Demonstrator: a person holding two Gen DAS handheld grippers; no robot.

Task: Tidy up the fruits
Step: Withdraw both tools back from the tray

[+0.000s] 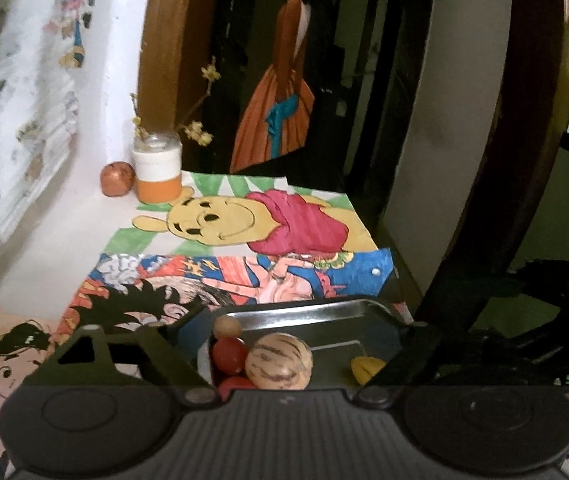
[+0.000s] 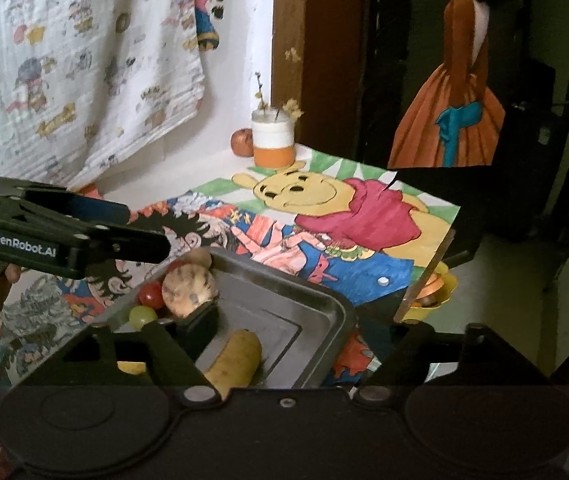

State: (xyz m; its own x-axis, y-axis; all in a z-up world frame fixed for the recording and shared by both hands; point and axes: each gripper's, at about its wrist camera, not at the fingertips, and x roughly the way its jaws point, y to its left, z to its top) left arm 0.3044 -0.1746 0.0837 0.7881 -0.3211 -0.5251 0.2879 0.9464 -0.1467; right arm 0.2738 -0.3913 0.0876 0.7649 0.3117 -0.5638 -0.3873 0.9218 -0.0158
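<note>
striped tan melon beside red tomatoes

A shiny grey metal tray sits on a table covered with bright cartoon drawings. In the tray lie a long yellow banana, a round striped tan fruit, a small red tomato and a green grape. The right hand-held gripper is wide open over the tray. The left hand-held gripper reaches in from the left.
</note>
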